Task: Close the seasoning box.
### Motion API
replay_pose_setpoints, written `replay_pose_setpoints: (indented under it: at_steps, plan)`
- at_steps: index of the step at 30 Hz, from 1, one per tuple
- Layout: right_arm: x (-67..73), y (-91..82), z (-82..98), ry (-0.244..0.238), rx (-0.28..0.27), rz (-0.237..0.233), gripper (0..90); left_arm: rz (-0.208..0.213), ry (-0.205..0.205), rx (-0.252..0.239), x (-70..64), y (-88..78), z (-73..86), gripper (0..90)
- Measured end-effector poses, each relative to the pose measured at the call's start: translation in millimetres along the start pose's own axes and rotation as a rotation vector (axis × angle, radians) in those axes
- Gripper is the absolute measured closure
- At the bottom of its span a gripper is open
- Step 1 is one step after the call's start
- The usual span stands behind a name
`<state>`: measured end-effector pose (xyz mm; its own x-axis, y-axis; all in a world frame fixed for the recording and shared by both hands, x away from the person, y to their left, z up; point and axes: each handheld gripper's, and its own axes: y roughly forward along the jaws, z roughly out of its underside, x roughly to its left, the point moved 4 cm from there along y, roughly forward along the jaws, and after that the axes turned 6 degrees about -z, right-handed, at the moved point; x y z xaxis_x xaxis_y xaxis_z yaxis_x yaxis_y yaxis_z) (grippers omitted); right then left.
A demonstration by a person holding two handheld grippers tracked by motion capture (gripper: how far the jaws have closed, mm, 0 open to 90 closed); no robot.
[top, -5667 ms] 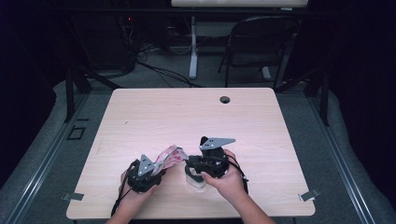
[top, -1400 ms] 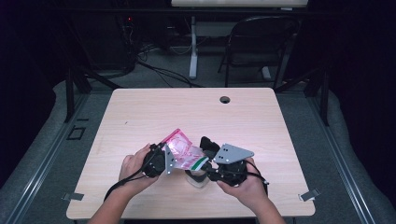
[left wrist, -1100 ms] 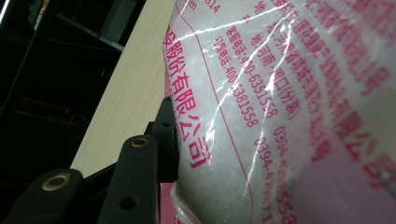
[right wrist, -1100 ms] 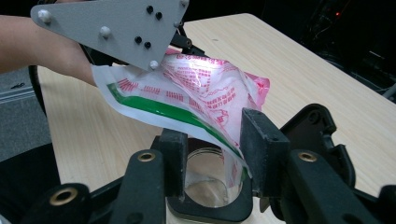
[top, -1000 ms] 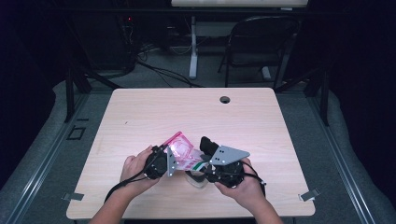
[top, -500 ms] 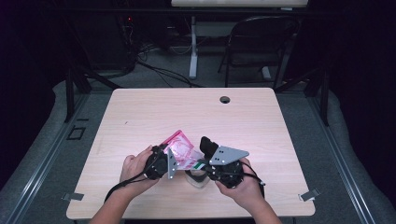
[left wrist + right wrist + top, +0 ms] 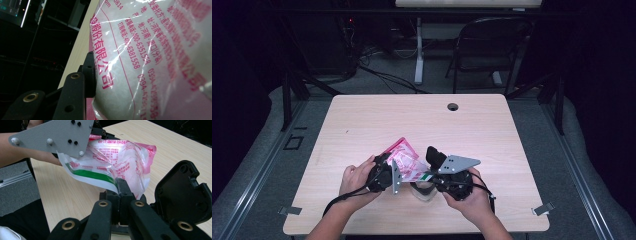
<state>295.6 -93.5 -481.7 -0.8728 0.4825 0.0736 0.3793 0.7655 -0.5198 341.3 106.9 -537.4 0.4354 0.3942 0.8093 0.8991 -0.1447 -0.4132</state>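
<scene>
The right gripper (image 7: 119,185) has just closed its fingers, pinching the bag's (image 7: 120,157) green-striped edge.

Looks like a lab / data-capture room, not a home. Bare light-wood worktop (image 7: 422,125) with a cable grommet hole (image 7: 453,106), standing alone on grey carpet (image 7: 257,165). Surroundings dark, black drapes or walls on both sides. Loose cables (image 7: 382,75) run across the floor behind it, near a white desk leg (image 7: 419,50). Folding metal chair (image 7: 487,50) parked at the back. Lit screen (image 7: 15,10) visible off the worktop's edge in the left gripper view.
</scene>
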Motion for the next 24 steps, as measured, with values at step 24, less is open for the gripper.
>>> replay_pose_setpoints:
  at_steps: [24]
  plan:
    - [-7.1, 1.0, 5.4, 0.069, -0.019, -0.02, 90.0, -0.136, 0.133, 0.0, 10.1, -6.4, -7.3, 63.0]
